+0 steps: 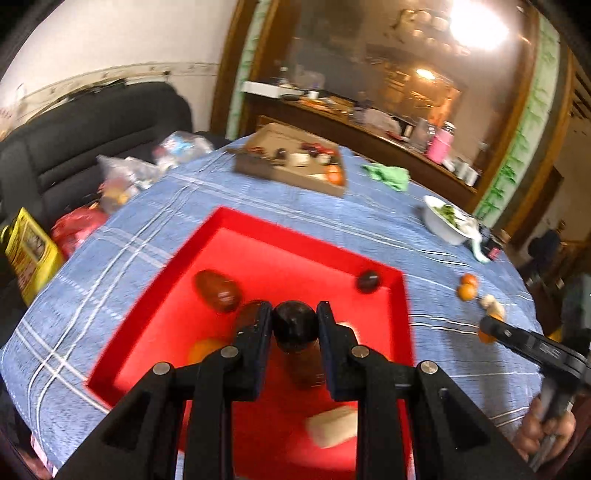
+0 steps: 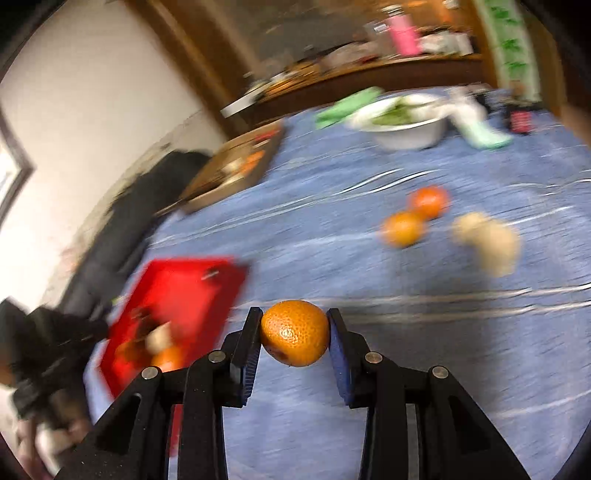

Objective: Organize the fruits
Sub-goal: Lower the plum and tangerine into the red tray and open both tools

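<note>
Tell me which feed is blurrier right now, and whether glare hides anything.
Right wrist view: heavy motion smear over the blue tablecloth and red tray; only the orange in the right gripper is sharp. Left wrist view: milder blur, the dark fruit in the left gripper readable; lamp glare washes out the upper right.

Both wrist views, blurred, share red tray [image 1: 218,221].

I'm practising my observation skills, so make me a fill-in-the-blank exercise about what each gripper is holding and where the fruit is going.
1. The right gripper is shut on an ____ fruit.
2. The left gripper holds a dark fruit above the ____ tray.
3. On the blue tablecloth, ____ oranges lie beside a pale fruit.
4. Greens fill the ____ bowl.

Missing words: orange; red; two; white
</note>
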Demonstrator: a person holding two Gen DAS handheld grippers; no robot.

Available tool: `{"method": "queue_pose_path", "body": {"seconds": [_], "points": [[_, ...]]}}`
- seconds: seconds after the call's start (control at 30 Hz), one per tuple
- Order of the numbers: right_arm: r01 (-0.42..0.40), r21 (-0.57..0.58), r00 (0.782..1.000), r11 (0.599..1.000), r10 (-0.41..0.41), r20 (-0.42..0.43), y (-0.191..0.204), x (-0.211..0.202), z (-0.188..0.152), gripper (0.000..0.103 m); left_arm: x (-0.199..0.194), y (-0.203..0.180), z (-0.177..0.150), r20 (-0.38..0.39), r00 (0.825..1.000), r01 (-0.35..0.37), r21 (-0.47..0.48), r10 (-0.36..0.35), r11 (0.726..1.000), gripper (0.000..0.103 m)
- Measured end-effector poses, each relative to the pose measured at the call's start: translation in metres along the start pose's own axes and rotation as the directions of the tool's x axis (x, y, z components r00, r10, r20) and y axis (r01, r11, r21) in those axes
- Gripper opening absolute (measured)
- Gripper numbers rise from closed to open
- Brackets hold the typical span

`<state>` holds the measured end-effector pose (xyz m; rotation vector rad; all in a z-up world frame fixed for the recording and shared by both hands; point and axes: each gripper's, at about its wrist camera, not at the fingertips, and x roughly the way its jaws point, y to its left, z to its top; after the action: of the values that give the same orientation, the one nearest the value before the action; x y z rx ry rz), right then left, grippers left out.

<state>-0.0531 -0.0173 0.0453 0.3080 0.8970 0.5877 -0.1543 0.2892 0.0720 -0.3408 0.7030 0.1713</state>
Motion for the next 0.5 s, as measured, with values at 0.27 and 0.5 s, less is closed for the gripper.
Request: {"method": "queue_pose_path", "body": {"seconds": [0.27,0.5], "points": [[-0.141,-0.151,0.981,0.978,0.117,-0.153,0.094,0.036,-0.032,0.038,0.003,0.021,-0.015,-0.026,0.999,-0.023,-0.006,0.023,1.0,0.023],[-0.135,-0.224,0.974,0.965,0.088,-0.208,0.122,0.056,-0.058,0.04,0.006,0.027,-0.017,-0.039,0.999,0.014,-0.041,-0.015,0.999,0.035]]}}
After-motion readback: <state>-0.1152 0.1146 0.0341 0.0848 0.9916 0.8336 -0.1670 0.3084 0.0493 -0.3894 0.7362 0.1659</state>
